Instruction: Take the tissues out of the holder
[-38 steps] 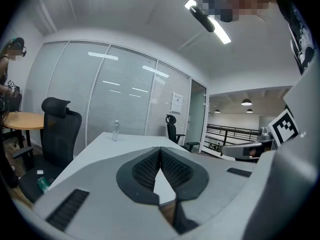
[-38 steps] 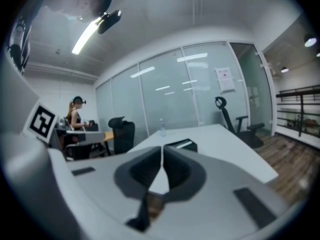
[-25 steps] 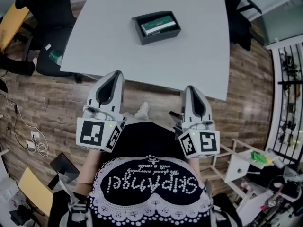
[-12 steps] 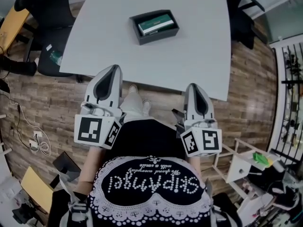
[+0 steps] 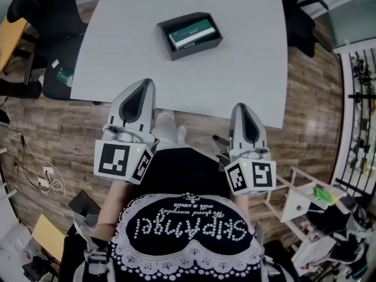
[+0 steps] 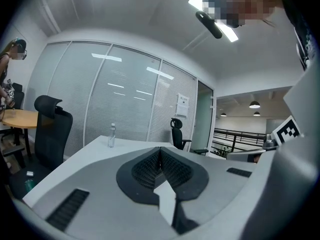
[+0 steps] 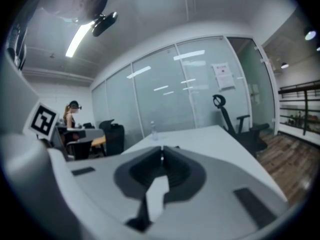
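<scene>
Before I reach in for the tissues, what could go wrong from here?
Both the left tongs and right tongs are shut; arriving like that, they would likely shove the tissue pack instead of gripping it. The pack lies low inside the holder, so the tongs could catch a wall and drag the holder across the table. The holder sits well in from the near edge, so it is a long reach.

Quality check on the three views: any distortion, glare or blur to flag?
Head view: strong barrel distortion, the table edges bow; light is even and the holder is sharp. Left gripper view: fisheye with a dark vignette, ceiling strip light blown out, reflections on the glass wall. Right gripper view: same vignette, softer overall.
</scene>
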Demonstrator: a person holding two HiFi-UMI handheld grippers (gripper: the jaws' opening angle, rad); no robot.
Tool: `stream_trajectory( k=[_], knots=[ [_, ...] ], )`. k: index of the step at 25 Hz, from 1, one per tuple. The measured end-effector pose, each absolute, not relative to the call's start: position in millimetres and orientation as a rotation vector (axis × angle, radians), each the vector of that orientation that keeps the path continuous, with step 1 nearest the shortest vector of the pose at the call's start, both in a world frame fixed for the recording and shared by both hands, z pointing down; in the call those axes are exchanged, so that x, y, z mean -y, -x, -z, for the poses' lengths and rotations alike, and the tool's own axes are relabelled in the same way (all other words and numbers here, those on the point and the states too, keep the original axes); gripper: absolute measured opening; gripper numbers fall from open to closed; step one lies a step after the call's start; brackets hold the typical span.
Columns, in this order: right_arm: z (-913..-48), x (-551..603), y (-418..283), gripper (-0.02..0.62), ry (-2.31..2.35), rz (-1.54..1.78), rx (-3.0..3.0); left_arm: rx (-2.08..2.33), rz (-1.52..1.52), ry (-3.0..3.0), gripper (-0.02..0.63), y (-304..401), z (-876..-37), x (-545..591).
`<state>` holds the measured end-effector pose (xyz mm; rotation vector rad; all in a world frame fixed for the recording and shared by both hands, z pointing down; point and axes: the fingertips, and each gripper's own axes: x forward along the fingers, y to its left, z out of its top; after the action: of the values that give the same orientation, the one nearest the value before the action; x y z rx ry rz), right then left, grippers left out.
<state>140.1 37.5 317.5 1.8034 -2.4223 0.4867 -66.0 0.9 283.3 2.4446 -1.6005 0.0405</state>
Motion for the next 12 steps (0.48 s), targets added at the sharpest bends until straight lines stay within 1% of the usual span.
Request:
stream_trajectory(
  k=[12],
  knots=[
    [-312.9, 57.5, -110.8, 0.034, -1.818, -0.471, 2.357, 1.521, -0.039, -2.455, 0.023, 90.3, -289.5, 100.5]
  ],
)
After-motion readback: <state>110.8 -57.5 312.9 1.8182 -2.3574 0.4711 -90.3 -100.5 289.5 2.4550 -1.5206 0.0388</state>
